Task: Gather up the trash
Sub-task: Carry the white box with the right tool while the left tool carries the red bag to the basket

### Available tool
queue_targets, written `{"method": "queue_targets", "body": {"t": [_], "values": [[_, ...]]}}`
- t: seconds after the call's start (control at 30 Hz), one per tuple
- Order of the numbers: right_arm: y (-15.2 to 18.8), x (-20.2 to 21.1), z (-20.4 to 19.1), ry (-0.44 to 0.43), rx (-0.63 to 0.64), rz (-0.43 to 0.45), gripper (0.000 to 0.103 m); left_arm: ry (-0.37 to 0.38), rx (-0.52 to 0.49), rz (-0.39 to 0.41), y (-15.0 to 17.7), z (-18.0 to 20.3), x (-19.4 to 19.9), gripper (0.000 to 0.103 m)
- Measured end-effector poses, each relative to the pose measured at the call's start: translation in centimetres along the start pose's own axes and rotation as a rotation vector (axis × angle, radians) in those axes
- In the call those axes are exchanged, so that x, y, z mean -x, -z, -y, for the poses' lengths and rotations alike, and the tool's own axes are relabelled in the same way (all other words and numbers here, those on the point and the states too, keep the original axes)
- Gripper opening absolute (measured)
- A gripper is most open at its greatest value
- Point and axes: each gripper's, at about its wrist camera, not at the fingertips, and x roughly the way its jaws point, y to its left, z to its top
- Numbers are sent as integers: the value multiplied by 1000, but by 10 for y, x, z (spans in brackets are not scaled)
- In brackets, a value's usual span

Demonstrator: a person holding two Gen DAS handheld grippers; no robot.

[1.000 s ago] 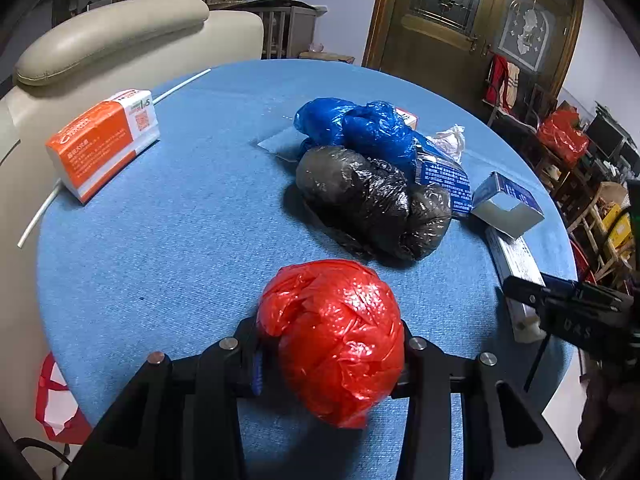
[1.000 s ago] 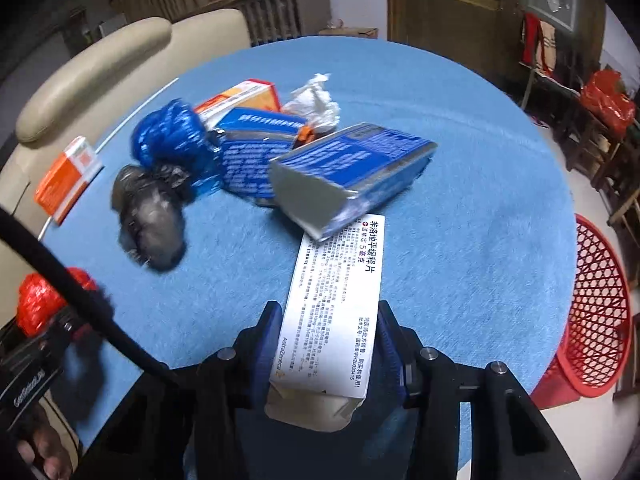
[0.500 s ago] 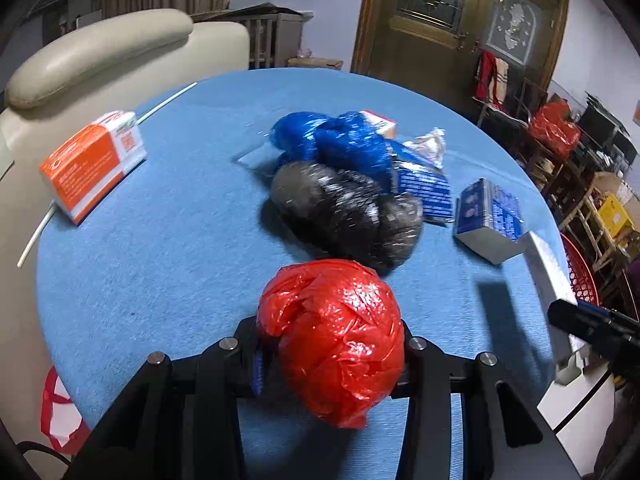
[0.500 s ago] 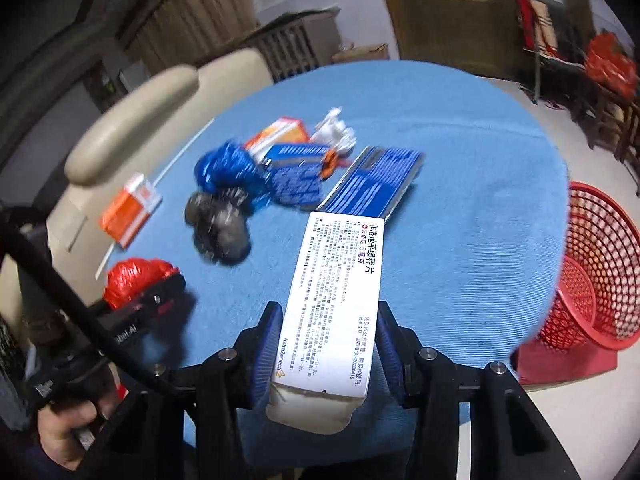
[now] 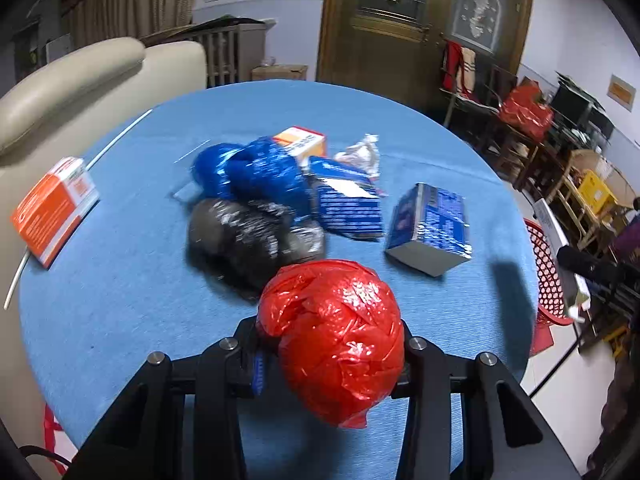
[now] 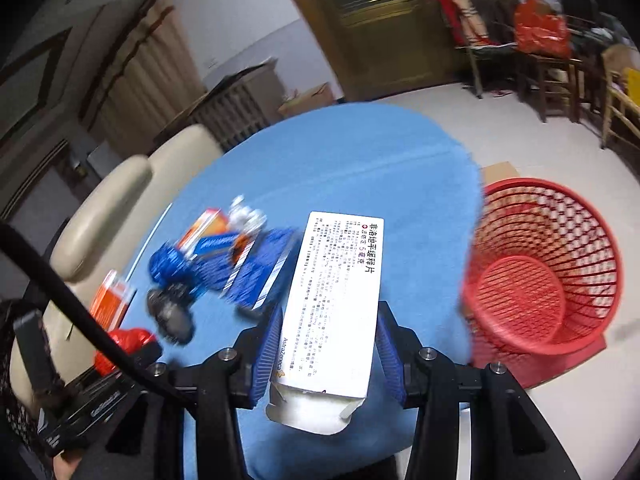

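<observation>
Two grips were kept closed: the left gripper [image 5: 328, 354] on a red bag [image 5: 332, 340], the right gripper [image 6: 326, 354] on a white box [image 6: 332, 304] near the basket [image 6: 540, 264]. Release was best made over the rim.

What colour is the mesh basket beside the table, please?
The basket is red, clearest in the right wrist view.

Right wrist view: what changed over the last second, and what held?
The right tongs carried the white medicine box off the blue table toward the red basket. Unchanged: both grips, with the left tongs clamping the red bag.
</observation>
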Motion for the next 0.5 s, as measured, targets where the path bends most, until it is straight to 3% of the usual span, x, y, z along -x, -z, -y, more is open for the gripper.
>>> {"method": "queue_targets", "body": {"t": [0.33, 0.5], "values": [[-29, 3, 115, 261, -117, 61, 49, 62, -81, 10, -15, 45, -5, 44], [-44, -3, 149, 335, -125, 66, 49, 94, -108, 9, -26, 67, -11, 44]]}}
